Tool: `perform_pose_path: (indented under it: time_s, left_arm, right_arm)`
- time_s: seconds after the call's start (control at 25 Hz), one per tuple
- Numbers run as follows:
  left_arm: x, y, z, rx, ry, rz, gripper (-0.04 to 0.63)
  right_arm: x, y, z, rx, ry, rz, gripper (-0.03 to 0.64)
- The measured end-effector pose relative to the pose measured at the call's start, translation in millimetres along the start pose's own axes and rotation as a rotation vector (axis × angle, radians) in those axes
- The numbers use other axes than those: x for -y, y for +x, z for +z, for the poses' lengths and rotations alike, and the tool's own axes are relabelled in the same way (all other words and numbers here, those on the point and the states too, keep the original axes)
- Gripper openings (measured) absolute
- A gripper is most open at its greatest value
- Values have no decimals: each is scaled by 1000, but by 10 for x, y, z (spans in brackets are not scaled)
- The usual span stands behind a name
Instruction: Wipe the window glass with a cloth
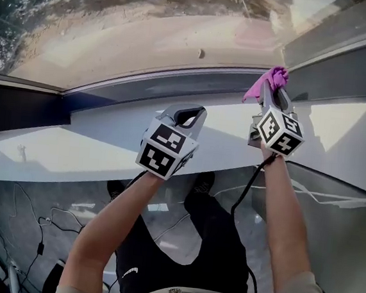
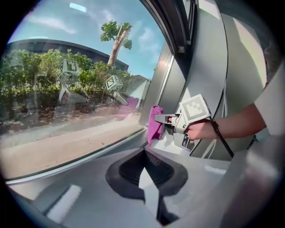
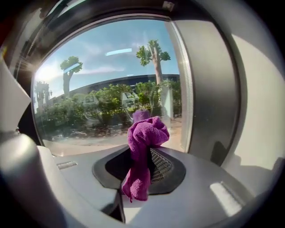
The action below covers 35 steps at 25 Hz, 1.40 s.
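Your R gripper [image 3: 141, 153] jaws are clamped on the purple cloth [image 3: 143, 138]. A bunched wad sticks out past the tips, and a tail hangs down btwn the pads toward the camera. Your L gripper [image 2: 144, 153] jaws are closed tip to tip w/ nothing in them.

The cloth is at the lower right corner of the window glass [image 1: 149, 30], just beside the grey frame upright [image 3: 209, 89]. Its reflection shows in the pane right behind it, but can't tell if it's touching.

L gripper is lower and to the left, over the white sill [image 1: 93, 140], back from the glass. Outside are trees [image 3: 153, 53] and a long bldg [image 3: 111, 82].
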<state>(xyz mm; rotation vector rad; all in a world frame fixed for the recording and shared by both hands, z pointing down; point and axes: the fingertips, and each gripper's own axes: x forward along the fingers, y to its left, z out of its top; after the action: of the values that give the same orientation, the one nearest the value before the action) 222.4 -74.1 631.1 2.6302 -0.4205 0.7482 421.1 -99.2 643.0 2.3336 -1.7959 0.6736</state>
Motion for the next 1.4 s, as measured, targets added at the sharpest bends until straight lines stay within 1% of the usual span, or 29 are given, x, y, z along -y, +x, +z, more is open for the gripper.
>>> perform_pose_path:
  time_s: [0.12,0.32,0.52,0.68,0.84,0.96,1.12,1.4]
  left_arm:
    - [56,181,74,3,14,7,0]
    - [17,372,55,2,13,39,0]
    - [-69,419,-49,-8,-4,73,0]
    - [-148,403,-196,-13,-31,88,0]
    - [-264,318,-293,6,-67,108,0]
    - [-382,184,-340,24,-88,127,0]
    - [-497,-42,-401,37,-97,141,0]
    - [-793,-543,-644,41,-120,160,0]
  right_arm:
    - [496,123,49,4,23,-89,114]
    - [1045,370,83,-1,25,-223,114]
    - [1331,575,-3,-26,33,-337,114]
    - [1410,688,-107,-45,-4,-379,115]
    - [1416,750,-186,-53,5,-363,117]
    - [1260,737,-231,-67,27,-321,115]
    - [831,711,-305,-76,40,-247,115]
    - [-131,747,-441,-77,61,-108,115]
